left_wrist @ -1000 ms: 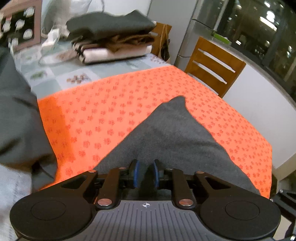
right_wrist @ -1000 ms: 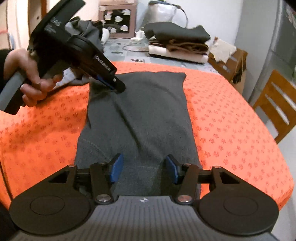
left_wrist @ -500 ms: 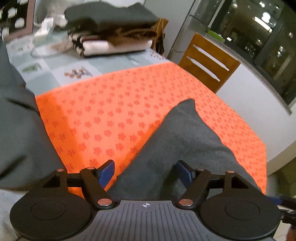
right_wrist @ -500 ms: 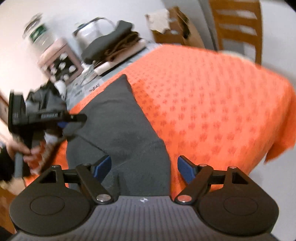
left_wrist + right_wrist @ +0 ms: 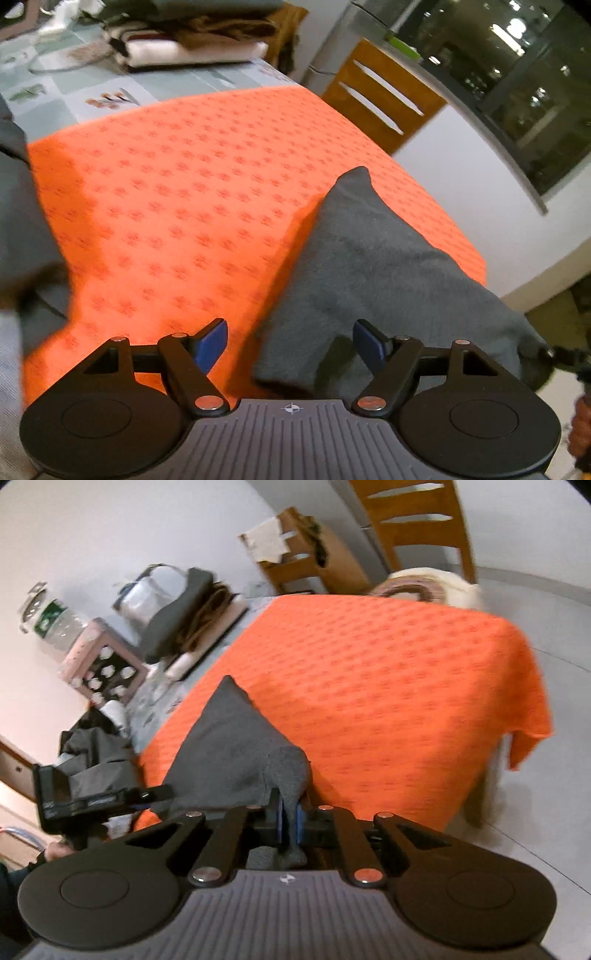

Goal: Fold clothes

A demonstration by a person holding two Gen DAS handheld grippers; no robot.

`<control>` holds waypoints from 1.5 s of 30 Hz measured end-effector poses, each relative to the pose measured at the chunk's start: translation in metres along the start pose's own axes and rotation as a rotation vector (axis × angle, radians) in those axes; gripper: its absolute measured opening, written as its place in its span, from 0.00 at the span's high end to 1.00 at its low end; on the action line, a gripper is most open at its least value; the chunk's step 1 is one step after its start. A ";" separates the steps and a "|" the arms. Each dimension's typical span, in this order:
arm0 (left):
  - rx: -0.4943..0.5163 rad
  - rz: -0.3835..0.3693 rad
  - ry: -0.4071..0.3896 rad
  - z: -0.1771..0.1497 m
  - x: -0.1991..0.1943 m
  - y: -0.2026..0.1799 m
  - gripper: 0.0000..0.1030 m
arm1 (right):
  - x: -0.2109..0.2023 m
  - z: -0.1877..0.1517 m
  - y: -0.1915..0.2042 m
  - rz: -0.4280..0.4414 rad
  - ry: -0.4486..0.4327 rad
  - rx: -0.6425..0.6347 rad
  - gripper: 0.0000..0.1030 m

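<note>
Covering most of the surface point(image 5: 55, 99) is an orange cloth point(image 5: 184, 184) with a small repeated print, and it is filling the middle of both views; in the right wrist view one corner of the orange cloth point(image 5: 406, 686) is hanging over the surface edge at about 3 o'clock.

Lying on that cloth is the grey garment point(image 5: 369, 266), folded into a long narrow shape. In the left wrist view it is running from 5 o'clock up toward a pointed corner near the centre. In the right wrist view the grey garment point(image 5: 236, 753) is stretching from the centre up toward 11 o'clock.

A wooden chair point(image 5: 384, 99) is standing beyond the surface at 1 o'clock in the left wrist view. A stack of folded clothes point(image 5: 184, 40) is sitting at the far end at 12 o'clock, and a loose dark heap of clothing point(image 5: 96, 757) is lying at 9 o'clock in the right wrist view.

The left hand-held gripper point(image 5: 290, 347) is hanging with its blue pads point(image 5: 212, 345) spread wide apart, holding nothing, over the near end of the garment. The right hand-held gripper point(image 5: 289, 821) is pinching a bunched-up fold of the grey garment tightly between its pads, lifting that fold off the cloth. In the right wrist view, the left hand-held gripper point(image 5: 162, 794) is showing at 9 o'clock beside the garment's edge.
</note>
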State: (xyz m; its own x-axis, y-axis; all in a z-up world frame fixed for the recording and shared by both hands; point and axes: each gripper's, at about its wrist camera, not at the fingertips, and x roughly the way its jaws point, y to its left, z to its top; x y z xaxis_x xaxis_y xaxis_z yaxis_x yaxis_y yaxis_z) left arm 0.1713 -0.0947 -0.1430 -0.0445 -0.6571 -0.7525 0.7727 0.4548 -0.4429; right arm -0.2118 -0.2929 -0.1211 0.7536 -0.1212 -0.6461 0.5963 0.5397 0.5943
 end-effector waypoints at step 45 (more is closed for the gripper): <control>-0.068 -0.178 0.058 -0.019 0.052 -0.057 0.30 | 0.036 -0.092 -0.087 0.284 -0.131 0.684 0.79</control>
State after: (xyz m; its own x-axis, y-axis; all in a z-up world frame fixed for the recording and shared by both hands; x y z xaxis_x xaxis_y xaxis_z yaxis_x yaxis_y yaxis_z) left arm 0.1127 -0.1429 -0.1662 -0.2152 -0.6958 -0.6852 0.7046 0.3752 -0.6023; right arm -0.2626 -0.2674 -0.2402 0.9052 -0.1754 -0.3870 0.3810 -0.0684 0.9221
